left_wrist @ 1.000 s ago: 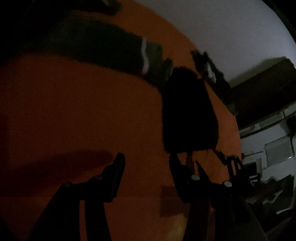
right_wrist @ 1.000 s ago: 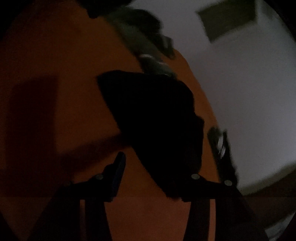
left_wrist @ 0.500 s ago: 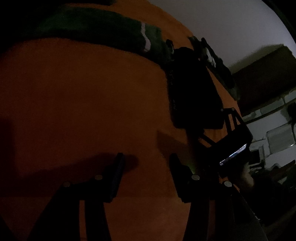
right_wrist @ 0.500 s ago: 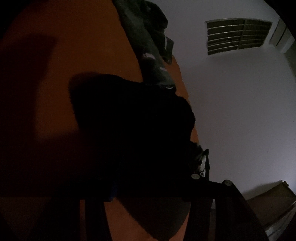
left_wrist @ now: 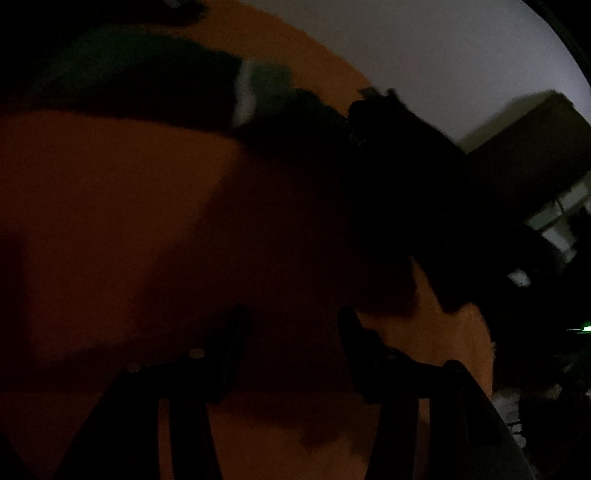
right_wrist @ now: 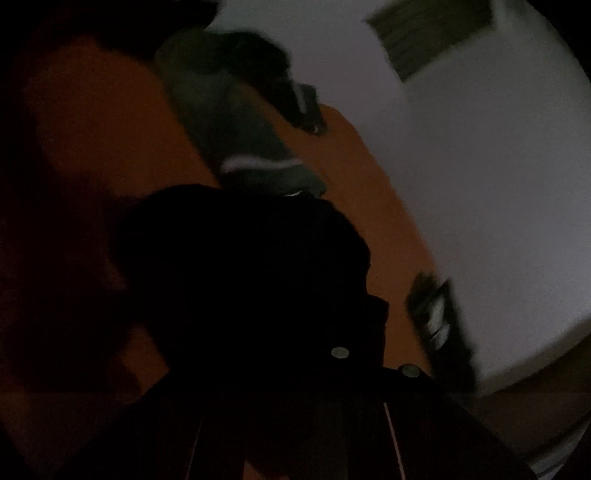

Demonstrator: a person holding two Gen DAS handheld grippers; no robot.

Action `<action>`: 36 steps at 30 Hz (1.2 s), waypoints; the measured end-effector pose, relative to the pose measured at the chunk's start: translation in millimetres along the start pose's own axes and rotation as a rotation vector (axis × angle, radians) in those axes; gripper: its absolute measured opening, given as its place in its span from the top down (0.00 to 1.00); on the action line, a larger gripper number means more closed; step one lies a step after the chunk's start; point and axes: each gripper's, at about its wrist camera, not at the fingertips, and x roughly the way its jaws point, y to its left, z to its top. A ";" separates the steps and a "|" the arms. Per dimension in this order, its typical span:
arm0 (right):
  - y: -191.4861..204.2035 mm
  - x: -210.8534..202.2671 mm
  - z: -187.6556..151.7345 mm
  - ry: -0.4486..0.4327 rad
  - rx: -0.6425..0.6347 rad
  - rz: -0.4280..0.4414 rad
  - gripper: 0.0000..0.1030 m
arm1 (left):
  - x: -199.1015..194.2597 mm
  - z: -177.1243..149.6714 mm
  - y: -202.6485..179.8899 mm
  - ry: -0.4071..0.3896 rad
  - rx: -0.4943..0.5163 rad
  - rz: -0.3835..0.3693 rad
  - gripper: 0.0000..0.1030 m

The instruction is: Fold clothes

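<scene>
The black garment (right_wrist: pixel 240 277) is a dark, shapeless mass on the orange bed (right_wrist: pixel 110 147), its near edge running in under the right claw (right_wrist: pixel 295 387), whose jaws are closing with the cloth between them. The left claw (left_wrist: pixel 291 332) stands apart over bare orange, gripping nothing. Only the right view shows a wall vent (right_wrist: pixel 432 33); only the left shows the green striped garment (left_wrist: pixel 147 77) stretched out lengthwise.

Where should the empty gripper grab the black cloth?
Probably the black cloth's loose lower edge hanging just above the orange bedsheet. It dangles free, right of the open left gripper, so come from below, sliding one finger behind the hem.
</scene>
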 end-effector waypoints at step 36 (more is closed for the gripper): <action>-155.3 -46.4 -423.1 0.179 1.714 0.954 0.48 | 99.7 22.9 -167.1 0.311 0.341 -0.094 0.49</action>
